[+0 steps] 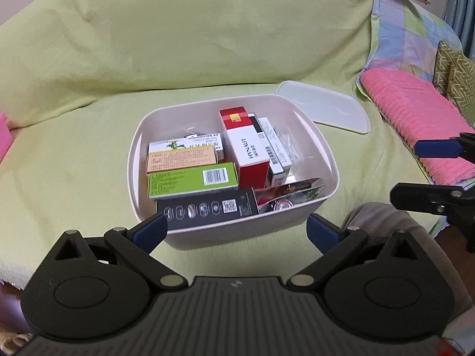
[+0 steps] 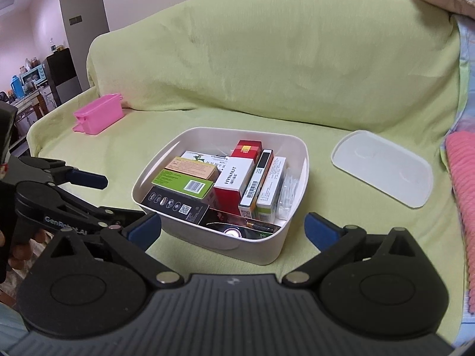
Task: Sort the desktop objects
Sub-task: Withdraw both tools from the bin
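Note:
A white plastic bin [image 1: 323, 160] [image 2: 294, 231] sits on a green-covered sofa, packed with several boxes: a red and white HYNAUT box [image 1: 248, 148] [image 2: 236, 175], a green box [image 1: 193, 179] [image 2: 182, 182], a black box [image 1: 207, 209] [image 2: 175, 204], and batteries [image 1: 282, 206] [image 2: 261, 225] at its near side. Its translucent lid [image 1: 325, 106] [image 2: 383, 167] lies apart to the right. My left gripper [image 1: 236, 231] hovers open just in front of the bin, empty. My right gripper [image 2: 233, 227] is open and empty too, before the bin's near wall.
A pink container [image 2: 99, 113] stands at the sofa's far left. A pink knitted cloth [image 1: 415, 112] [image 2: 461, 178] and patchwork fabric [image 1: 409, 26] lie at the right. The other gripper shows at each view's edge [image 1: 433, 175] [image 2: 86, 184]. A kitchen area [image 2: 29, 80] lies beyond the sofa's left end.

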The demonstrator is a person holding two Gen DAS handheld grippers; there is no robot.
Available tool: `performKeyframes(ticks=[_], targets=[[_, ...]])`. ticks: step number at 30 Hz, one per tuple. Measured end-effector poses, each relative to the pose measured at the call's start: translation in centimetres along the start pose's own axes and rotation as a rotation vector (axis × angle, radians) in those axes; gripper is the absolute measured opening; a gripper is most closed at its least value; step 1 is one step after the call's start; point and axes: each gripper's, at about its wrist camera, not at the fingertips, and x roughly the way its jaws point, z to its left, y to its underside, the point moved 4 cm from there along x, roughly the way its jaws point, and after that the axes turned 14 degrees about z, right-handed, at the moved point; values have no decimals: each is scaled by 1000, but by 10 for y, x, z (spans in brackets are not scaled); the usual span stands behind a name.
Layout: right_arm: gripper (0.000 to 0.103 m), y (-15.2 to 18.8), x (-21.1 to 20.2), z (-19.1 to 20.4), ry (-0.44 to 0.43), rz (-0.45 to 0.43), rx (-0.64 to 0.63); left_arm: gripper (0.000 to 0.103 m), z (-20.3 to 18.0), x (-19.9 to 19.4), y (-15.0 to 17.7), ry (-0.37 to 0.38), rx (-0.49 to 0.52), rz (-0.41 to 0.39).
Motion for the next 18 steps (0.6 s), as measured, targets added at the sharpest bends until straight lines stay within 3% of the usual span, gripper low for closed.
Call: performKeyframes(ticks=[11, 18], targets=[[102, 8, -2, 4, -9, 20, -23, 100, 8, -5, 17, -48, -73, 19], [102, 14, 6, -4, -20, 39, 12, 100, 4, -1, 15, -68, -59, 39]])
